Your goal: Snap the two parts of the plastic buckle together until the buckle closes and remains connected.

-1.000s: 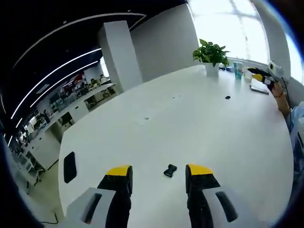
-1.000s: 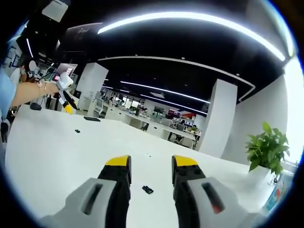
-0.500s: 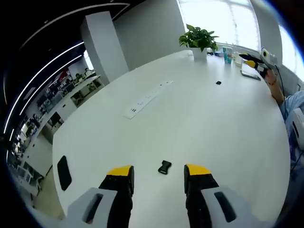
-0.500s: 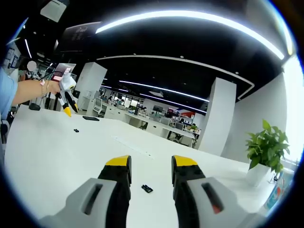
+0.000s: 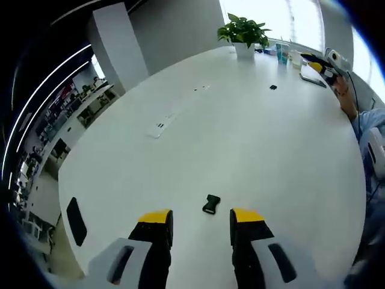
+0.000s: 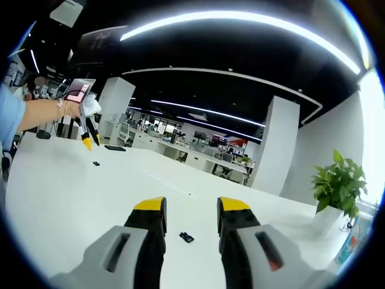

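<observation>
The large white oval table (image 5: 258,138) carries both buckle parts, well apart from each other. The left hand-held gripper (image 5: 201,217), jaws apart and empty, sits just short of one small black plastic buckle part (image 5: 210,204). The right hand-held gripper (image 6: 187,206), jaws likewise apart and empty, faces the other small black buckle piece (image 6: 186,237). Recommended: centre each part between the jaws and clamp across its body, leaving mating ends exposed.
</observation>
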